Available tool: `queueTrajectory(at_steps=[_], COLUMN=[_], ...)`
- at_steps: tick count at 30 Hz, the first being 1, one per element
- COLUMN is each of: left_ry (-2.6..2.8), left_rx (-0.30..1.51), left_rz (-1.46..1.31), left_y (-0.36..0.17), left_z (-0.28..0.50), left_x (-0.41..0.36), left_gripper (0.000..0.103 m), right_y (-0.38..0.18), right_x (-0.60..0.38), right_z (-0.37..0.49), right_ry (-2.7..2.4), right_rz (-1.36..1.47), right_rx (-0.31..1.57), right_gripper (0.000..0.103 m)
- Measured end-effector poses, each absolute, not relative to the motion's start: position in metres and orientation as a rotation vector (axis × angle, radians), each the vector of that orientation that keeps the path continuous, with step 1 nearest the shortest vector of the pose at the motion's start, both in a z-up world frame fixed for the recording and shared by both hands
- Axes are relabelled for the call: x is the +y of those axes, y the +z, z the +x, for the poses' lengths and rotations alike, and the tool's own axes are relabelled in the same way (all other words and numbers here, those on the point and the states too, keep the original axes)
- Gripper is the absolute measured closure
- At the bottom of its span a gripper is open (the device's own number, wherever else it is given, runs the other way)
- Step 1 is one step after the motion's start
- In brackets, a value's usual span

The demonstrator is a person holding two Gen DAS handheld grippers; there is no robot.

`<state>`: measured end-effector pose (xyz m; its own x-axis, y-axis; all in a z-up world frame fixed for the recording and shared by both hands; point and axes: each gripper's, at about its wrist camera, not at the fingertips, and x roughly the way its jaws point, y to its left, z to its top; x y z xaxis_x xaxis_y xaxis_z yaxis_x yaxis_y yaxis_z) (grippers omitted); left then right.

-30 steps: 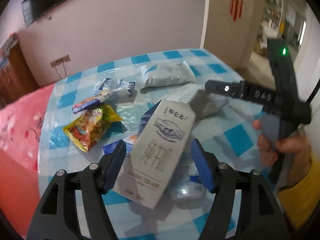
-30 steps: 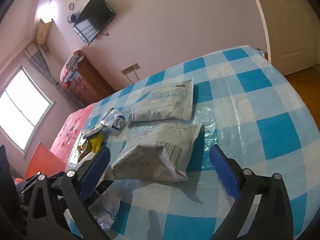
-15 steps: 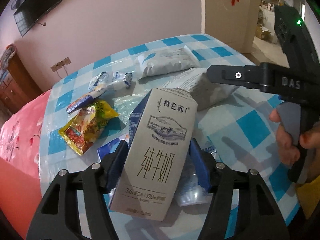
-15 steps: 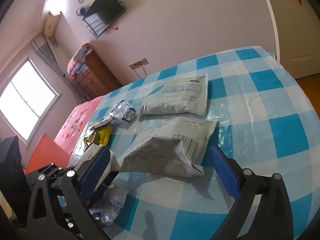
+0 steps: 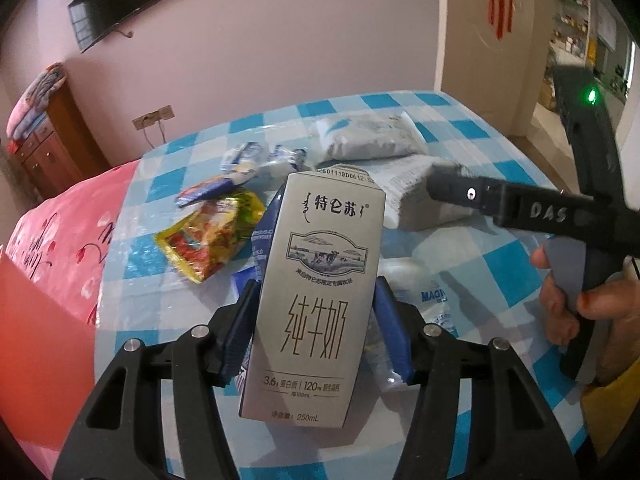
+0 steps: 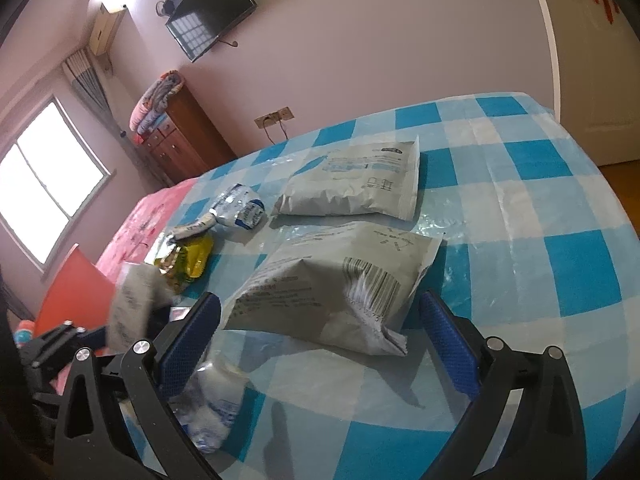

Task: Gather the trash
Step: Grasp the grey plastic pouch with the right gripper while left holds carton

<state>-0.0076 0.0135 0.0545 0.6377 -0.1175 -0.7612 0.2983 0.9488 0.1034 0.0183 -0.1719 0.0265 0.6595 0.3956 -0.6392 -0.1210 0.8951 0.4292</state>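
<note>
A grey milk carton [image 5: 320,300] stands upright between the blue pads of my left gripper [image 5: 316,286]. The jaws are closing and both pads press its sides. In the right wrist view the carton [image 6: 132,304] shows blurred at the lower left. My right gripper [image 6: 320,304] is open wide, and its fingers straddle the near end of a crumpled grey bag with a barcode [image 6: 340,280]. Nothing touches its pads. A second grey bag [image 6: 352,184] lies flat behind it.
The blue-checked table [image 6: 560,200] also holds a yellow snack wrapper [image 5: 212,236], white-and-blue wrappers [image 5: 260,160] and a clear plastic bag [image 6: 212,408]. A person's hand [image 5: 560,304] holds the right gripper's handle. A pink bed [image 5: 60,240] lies to the left.
The carton went from tilted to upright as the left jaws narrowed onto its sides. The right gripper has barely moved over the barcode bag.
</note>
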Motion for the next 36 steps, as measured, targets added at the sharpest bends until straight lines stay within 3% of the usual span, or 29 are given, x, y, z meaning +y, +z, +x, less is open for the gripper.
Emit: queueTrajectory(at_steps=[20, 30, 32, 34, 36], left_ry=[-0.196, -0.22, -0.229, -0.232, -0.234], left_rx=[0.835, 0.835, 0.834, 0.833, 0.83], left_rz=[0.066, 0.008, 0.002, -0.003, -0.008], left_y=[0.06, 0.056, 0.056, 0.055, 0.056], left_z=[-0.019, -0.024, -0.023, -0.023, -0.023], left_x=[0.064, 0.08, 0.079, 0.081, 0.083], left_gripper=[0.045, 0.045, 0.045, 0.045, 0.045], right_y=[0.033, 0.052, 0.045, 0.036, 0.03], right_x=[-0.141, -0.137, -0.136, -0.133, -0.133], right_z=[0.008, 0.01, 0.018, 0.031, 0.044], right_ry=[0.747, 0.409, 0.395, 0.394, 0.381], right_rz=[0.551, 0.171, 0.134, 0.114, 0.107], right_rx=[0.854, 0.783, 0.796, 0.826, 0.85], right_gripper=[0.005, 0.005, 0.008, 0.026, 0.027])
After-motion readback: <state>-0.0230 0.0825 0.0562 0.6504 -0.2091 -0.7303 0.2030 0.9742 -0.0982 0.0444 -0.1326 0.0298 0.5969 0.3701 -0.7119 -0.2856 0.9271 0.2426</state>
